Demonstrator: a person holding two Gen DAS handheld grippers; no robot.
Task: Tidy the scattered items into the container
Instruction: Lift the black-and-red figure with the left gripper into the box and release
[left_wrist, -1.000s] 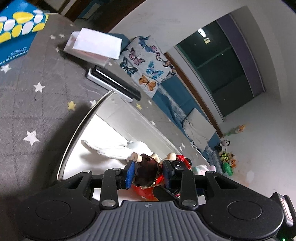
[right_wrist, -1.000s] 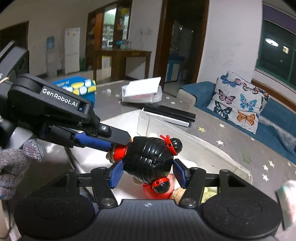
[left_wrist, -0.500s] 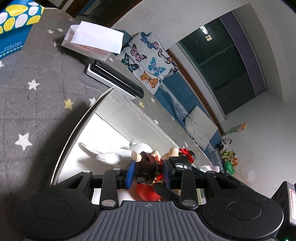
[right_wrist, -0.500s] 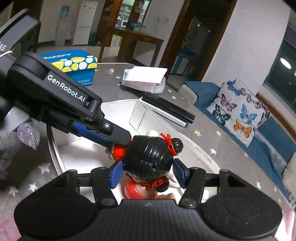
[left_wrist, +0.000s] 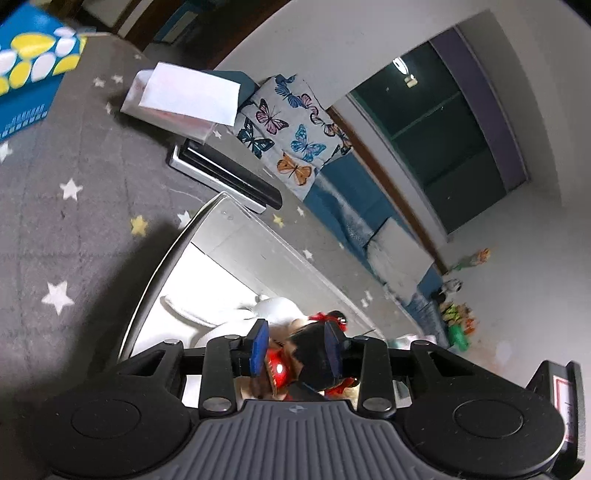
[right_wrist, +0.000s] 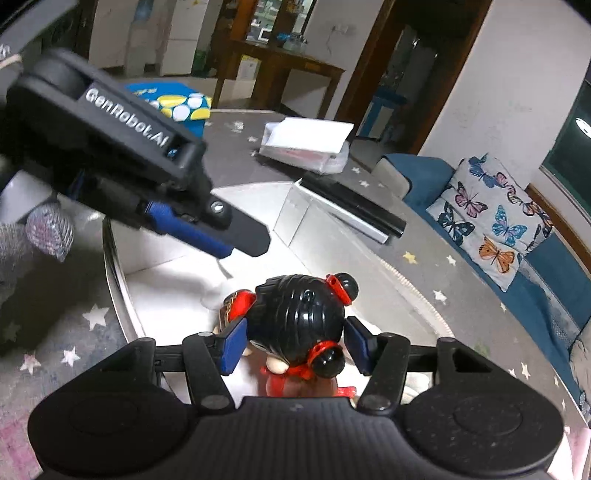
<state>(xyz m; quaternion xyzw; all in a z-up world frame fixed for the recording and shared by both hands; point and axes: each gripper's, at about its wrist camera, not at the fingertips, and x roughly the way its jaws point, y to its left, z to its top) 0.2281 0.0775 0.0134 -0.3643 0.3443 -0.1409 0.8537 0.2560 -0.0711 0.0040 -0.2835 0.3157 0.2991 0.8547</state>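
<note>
Right view alone shows left tool open, clear of doll; right tool closing around its glossy black, red-banded head, over container.

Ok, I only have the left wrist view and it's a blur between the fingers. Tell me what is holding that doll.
Observer: The right gripper has the doll by its black-haired head, between its blue pads, and its jaws are closing on it.
Operator: Now tell me where my left gripper stands against it.
Observer: The left gripper hangs above and to the left of the doll in the right wrist view, its fingertips apart from it.
</note>
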